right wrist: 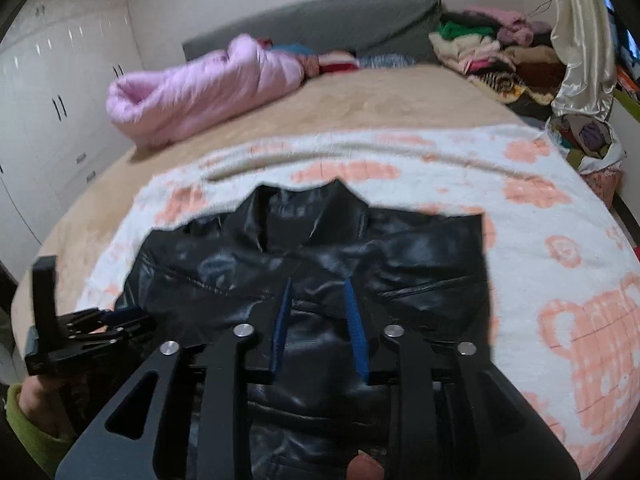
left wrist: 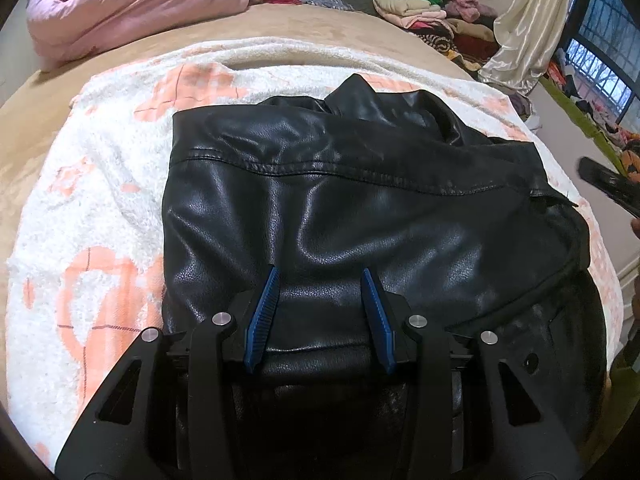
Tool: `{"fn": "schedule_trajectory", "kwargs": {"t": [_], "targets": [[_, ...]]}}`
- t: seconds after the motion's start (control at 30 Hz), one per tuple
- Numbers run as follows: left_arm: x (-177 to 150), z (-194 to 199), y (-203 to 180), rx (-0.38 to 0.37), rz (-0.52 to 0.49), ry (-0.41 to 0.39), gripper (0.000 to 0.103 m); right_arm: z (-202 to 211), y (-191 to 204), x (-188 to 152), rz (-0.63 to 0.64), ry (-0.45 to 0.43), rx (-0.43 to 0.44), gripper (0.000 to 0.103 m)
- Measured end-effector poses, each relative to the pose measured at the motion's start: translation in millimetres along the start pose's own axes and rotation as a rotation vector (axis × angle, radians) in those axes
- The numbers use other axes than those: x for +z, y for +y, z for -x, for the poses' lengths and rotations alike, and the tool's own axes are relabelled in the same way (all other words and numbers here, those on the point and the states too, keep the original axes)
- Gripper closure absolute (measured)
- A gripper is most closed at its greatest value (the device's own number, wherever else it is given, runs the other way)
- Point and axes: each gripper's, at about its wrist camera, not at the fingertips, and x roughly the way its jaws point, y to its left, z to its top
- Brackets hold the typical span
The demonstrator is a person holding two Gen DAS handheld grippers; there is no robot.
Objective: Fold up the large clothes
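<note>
Jaws of both grippers parted, above black jacket.

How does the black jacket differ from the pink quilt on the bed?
The black jacket is glossy, leather-like and lies spread fairly flat on the white-and-peach blanket; the pink quilt is matte, puffy and rolled into a bundle on the tan cover. The jacket lies near the cameras, the quilt far back. Both rest untouched.

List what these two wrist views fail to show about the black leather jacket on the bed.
- Black leather jacket, near hem: left wrist view, covered by the left gripper body and cut off by the bottom edge.
- Sleeves: neither view shows whether they are tucked under; the jacket's own folds hide them.
- Collar detail: right wrist view, smeared by motion blur.
- White and peach fleece blanket under the jacket: hidden by the leather.
</note>
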Motion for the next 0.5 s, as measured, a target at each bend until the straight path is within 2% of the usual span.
{"fn": "schedule_trajectory", "kwargs": {"t": [0.13,0.2,0.3,0.5], "targets": [[-1,-2,-1,0.009,-0.006,-0.001,0.069,-38,7,1,-0.004,0.094,-0.049,0.068],[0,-3,-2,0.009,-0.009,-0.001,0.069,-64,4,-4,0.007,0.159,-0.112,0.068],[0,-3,-2,0.009,-0.010,0.000,0.069,-93,-6,-13,-0.006,0.237,-0.127,0.070],[-1,-3,-3,0.006,-0.008,-0.003,0.069,-107,-12,-20,-0.016,0.250,-0.113,0.070]]}}
